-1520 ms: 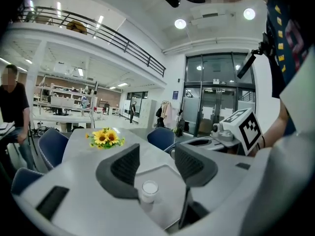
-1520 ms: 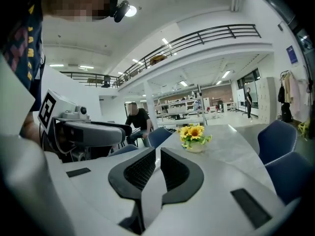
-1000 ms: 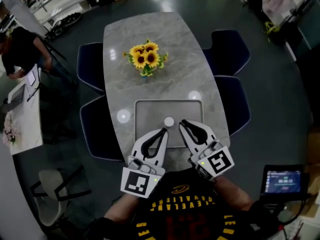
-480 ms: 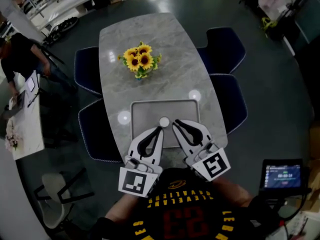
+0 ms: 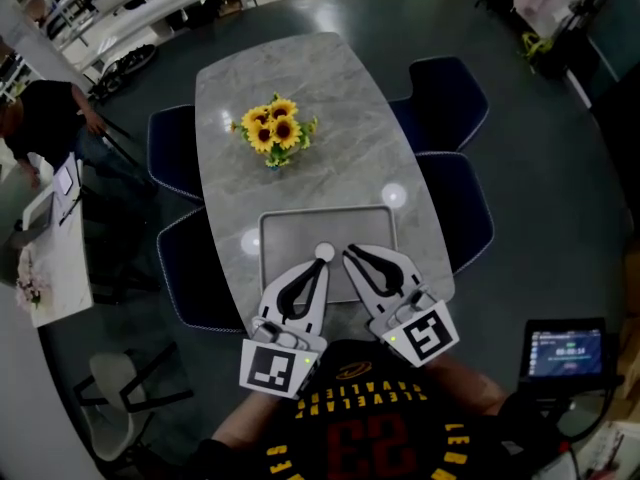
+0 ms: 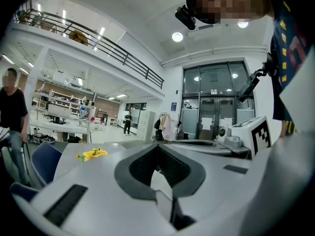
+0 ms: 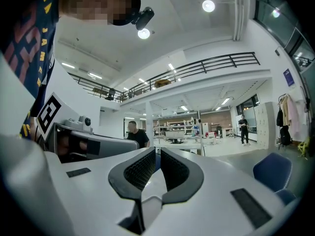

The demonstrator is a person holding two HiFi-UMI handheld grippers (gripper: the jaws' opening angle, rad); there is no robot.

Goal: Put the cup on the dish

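The cup (image 5: 324, 253) is the small white round thing near the person's end of the table (image 5: 300, 88). From above it shows only a circle, so it seems to stand upright. It has no long axis to line up with, and I can make out no handle.

Under it lies a flat grey tray (image 5: 375, 230), the only dish-like thing I can see. The cup sits inside the tray's rim, on the half nearer the person. If that tray is the dish, the cup looks to be on it already.

The left gripper (image 5: 320, 266) points at the cup from the person's side, and its tip is right against the cup or just short of it; I cannot tell which. Its fingers (image 6: 140, 163) are pressed together with nothing between them.

The right gripper (image 5: 349, 256) comes in at a slant, with its tip just beside the cup on the right. Its fingers (image 7: 173, 170) stand a narrow slit apart, and I see nothing held in them.

Of the two, the left is nearer the cup. With its fingers closed, it would have to spread them before taking the cup.

A bunch of sunflowers (image 5: 272, 133) stands well beyond the cup, out of the way.
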